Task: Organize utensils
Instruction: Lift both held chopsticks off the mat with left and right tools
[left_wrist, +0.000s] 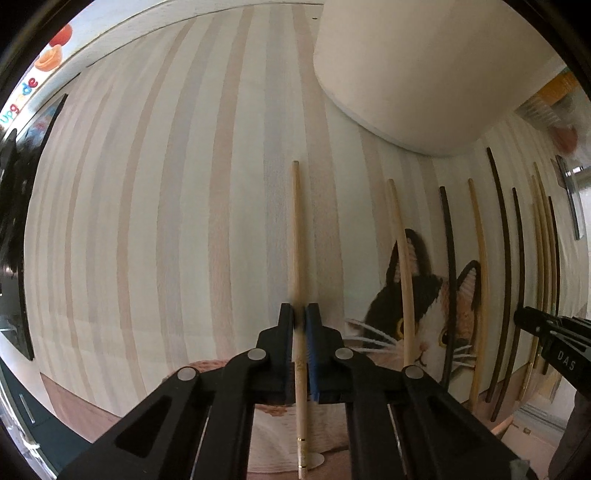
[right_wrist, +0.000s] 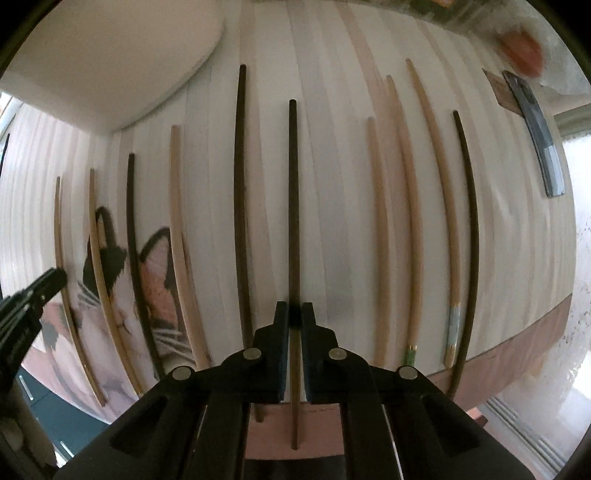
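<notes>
— Chopsticks lie in a row on the striped cat mat (left_wrist: 155, 206), all parallel, long axes running straight away from both cameras. So which stick belongs to which hand?

— Left gripper (left_wrist: 300, 317) has the pale chopstick (left_wrist: 296, 229), the one lying apart at the left end of the row. Its jaws are nearly shut, pads pressing the shaft on either side, about two thirds of the way toward the decorated end near the camera.

— And the other hand?

— Right gripper (right_wrist: 294, 314) is clamped the same way on a dark chopstick (right_wrist: 293, 184) in the middle of the row. Another dark stick (right_wrist: 242, 177) lies just beside it on the left; pale ones sit further off on the right.

— Do the jaws cross the sticks or run along them?

— They cross them. Each shaft passes lengthwise through the gap, so I judge a straight lift would bring each stick up level, tips tilting down a little if the hold is off-centre.

— Where would they go?

— Probably the white container (left_wrist: 424, 66) standing at the far edge of the mat. It is closer to the left hand's stick, I think.
</notes>
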